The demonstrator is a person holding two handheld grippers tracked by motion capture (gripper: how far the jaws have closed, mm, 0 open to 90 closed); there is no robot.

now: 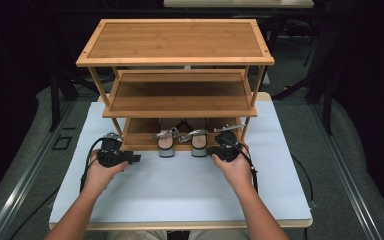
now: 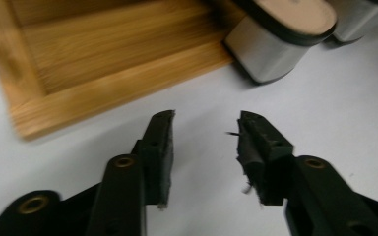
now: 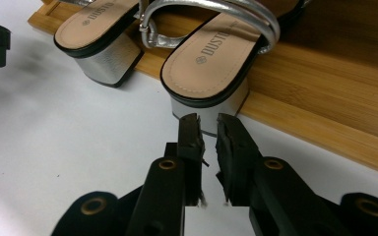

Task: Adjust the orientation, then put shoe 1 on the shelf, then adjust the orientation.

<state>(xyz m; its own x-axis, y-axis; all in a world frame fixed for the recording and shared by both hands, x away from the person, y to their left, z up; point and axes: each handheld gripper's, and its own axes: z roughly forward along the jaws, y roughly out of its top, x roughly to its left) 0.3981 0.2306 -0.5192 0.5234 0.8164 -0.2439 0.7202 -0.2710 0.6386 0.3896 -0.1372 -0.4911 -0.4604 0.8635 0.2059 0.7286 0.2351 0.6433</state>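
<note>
Since both sandals (image 1: 166, 142) sit heels-out on the rack's (image 1: 180, 107) bottom shelf, mid-desk (image 1: 180, 185), grab w/ care: stiff block heel, thin straps. Left jaws half open, right nearly closed, both empty.

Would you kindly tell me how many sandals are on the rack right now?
2. Both sit side by side on the bottom shelf of the wooden rack, heels overhanging its front edge: the left sandal and the right sandal. The two upper shelves look bare.
</note>
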